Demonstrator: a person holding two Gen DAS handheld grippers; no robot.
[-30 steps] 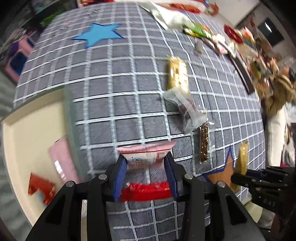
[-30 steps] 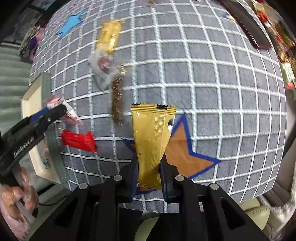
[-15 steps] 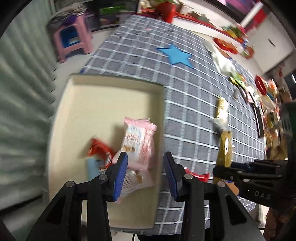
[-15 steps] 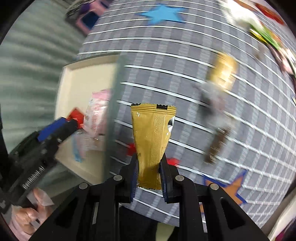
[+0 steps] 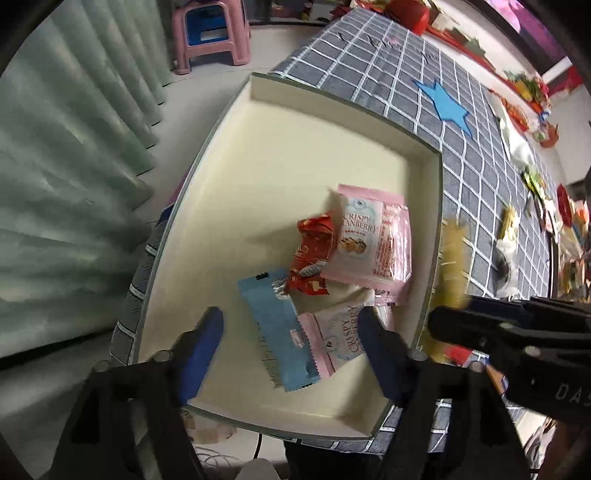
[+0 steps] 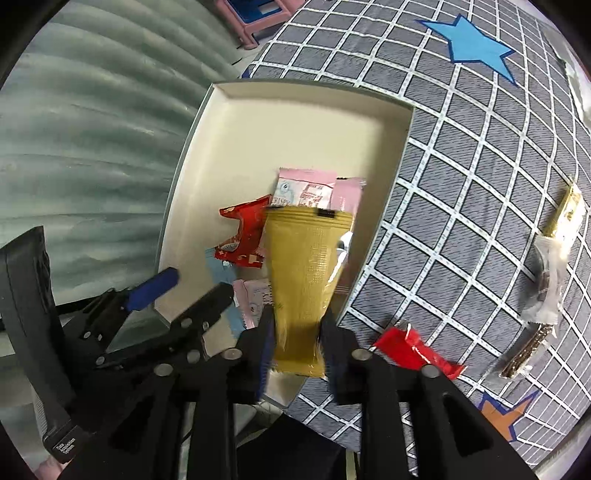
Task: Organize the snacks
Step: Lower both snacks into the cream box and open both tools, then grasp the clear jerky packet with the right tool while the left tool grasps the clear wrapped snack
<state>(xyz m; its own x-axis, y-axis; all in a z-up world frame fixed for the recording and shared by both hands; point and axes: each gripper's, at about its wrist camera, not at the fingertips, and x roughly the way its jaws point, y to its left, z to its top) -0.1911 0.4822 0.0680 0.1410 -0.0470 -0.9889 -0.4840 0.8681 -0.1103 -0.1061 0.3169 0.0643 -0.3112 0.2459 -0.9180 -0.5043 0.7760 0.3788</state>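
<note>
A cream tray (image 5: 295, 147) (image 6: 295, 110) lies at the edge of the checked table. In it lie two pink cranberry packets (image 5: 369, 243), one nearer (image 5: 340, 336), a red packet (image 5: 310, 254) (image 6: 243, 229) and a blue packet (image 5: 277, 328). My left gripper (image 5: 291, 343) is open and empty above the tray's near end; it also shows in the right wrist view (image 6: 192, 288). My right gripper (image 6: 299, 332) is shut on a gold packet (image 6: 306, 280), held upright over the tray's right wall; the packet shows blurred in the left wrist view (image 5: 452, 254).
On the cloth outside the tray lie a red bar (image 6: 417, 354), a brown stick snack (image 6: 524, 350), a clear-wrapped snack (image 6: 546, 280) and a gold bar (image 6: 565, 214). A blue star (image 6: 472, 44) marks the cloth. A pink stool (image 5: 210, 29) and a green curtain (image 5: 55, 184) stand beyond the table's edge.
My left gripper carried a pink packet from the table to the tray, let it go and opened wide. My right gripper moved left with the gold packet to the tray's right wall.
</note>
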